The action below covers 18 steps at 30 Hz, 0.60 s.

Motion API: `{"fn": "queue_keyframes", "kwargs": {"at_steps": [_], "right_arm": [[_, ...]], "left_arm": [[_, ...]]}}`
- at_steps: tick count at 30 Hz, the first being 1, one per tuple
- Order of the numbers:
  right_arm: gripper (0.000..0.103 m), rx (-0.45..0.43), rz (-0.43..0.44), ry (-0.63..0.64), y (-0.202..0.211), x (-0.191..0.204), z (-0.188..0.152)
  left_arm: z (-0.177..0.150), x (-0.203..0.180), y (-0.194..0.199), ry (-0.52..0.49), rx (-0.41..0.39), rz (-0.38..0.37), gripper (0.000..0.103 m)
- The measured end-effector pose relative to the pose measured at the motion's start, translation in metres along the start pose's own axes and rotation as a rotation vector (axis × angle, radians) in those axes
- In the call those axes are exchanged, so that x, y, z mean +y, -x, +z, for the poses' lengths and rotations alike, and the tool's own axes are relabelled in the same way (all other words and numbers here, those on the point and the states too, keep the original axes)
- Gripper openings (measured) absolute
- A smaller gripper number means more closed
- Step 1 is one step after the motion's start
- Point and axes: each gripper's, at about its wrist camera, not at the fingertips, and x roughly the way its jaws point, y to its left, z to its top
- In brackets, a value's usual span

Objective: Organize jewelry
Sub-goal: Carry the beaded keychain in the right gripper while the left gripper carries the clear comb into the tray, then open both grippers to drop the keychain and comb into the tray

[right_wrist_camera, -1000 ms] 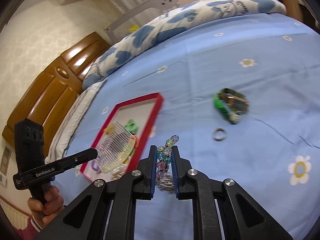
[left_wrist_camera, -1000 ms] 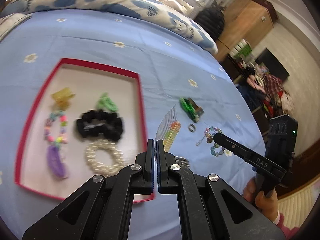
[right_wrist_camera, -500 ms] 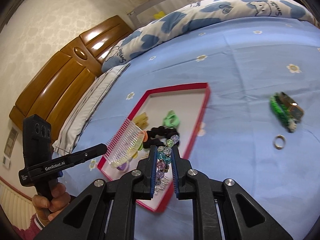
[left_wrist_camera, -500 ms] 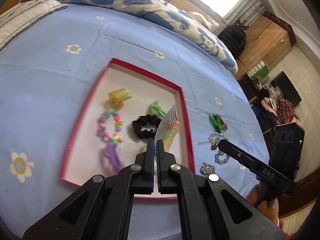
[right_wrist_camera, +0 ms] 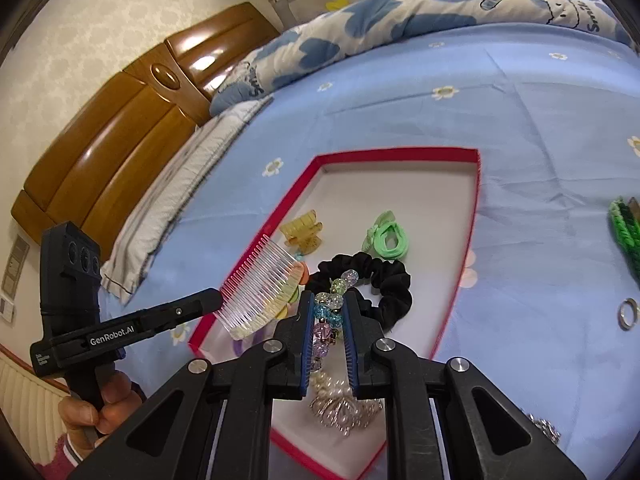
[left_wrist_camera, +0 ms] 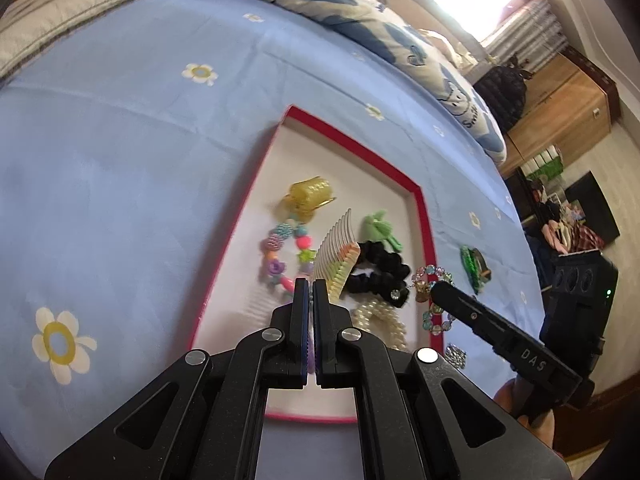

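The left gripper (left_wrist_camera: 310, 286) has its two black fingers pressed tight together, and they pinch the spine of a see-through hair comb (left_wrist_camera: 335, 252) with a rainbow edge. In the left wrist view the comb sticks up toward 12 o'clock from the fingertips, over the red-rimmed tray (left_wrist_camera: 423, 216) on the blue flowered bed sheet (left_wrist_camera: 120, 128). In the right wrist view the same comb (right_wrist_camera: 262, 286) hangs at 9 o'clock from the fingertips, over the near left edge of the tray (right_wrist_camera: 394, 153). The right gripper (right_wrist_camera: 325, 306) is closed on a sparkly bead bracelet (right_wrist_camera: 330, 312); the beads sit squeezed between the blue pads, and more of them hang below. In the left wrist view that bracelet (left_wrist_camera: 434, 280) dangles at the tip of the right gripper (left_wrist_camera: 440, 294), over the right rim of the tray. Inside the tray lie a yellow claw clip (left_wrist_camera: 310, 194) at the far end, a green hair tie (left_wrist_camera: 380, 230) at 3 o'clock from it, a black scrunchie (left_wrist_camera: 380, 272) just below the green tie, a colourful bead bracelet (left_wrist_camera: 286, 256) at 6 o'clock from the yellow clip, and a pearl bracelet (left_wrist_camera: 378, 320) nearest the grippers. Outside the tray, at 3 o'clock on the sheet, lie a green woven band (right_wrist_camera: 624, 232) and a small silver ring (right_wrist_camera: 628, 313). A hand (right_wrist_camera: 100, 408) holds the left tool's handle.
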Motion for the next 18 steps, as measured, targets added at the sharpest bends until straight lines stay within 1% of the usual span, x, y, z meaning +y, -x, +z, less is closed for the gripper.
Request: {"fn": "queue_keyframes", "kwargs": {"at_steps": [3, 9, 10, 15, 17, 18], "right_arm": [[0.013, 0.026, -0.007, -0.005, -0.013, -0.003, 0.000], [0.014, 0.069, -0.008, -0.018, -0.027, -0.009, -0.004], [0.018, 0.073, -0.003, -0.020, -0.028, -0.010, -0.005], [0.019, 0.076, -0.001, -0.022, -0.029, -0.010, -0.006], [0.022, 0.075, -0.006, -0.023, -0.028, -0.011, -0.005], [0.027, 0.074, -0.005, -0.024, -0.027, -0.011, -0.005]], "left_arm": [[0.001, 0.006, -0.005, 0.018, 0.009, 0.001, 0.001], [0.001, 0.008, -0.010, 0.021, 0.025, 0.017, 0.002], [0.002, 0.008, -0.010, 0.022, 0.028, 0.017, 0.002], [0.000, 0.010, -0.012, 0.033, 0.045, 0.027, 0.002], [0.000, 0.010, -0.012, 0.033, 0.046, 0.030, 0.002], [0.000, 0.010, -0.012, 0.034, 0.048, 0.030, 0.002]]}}
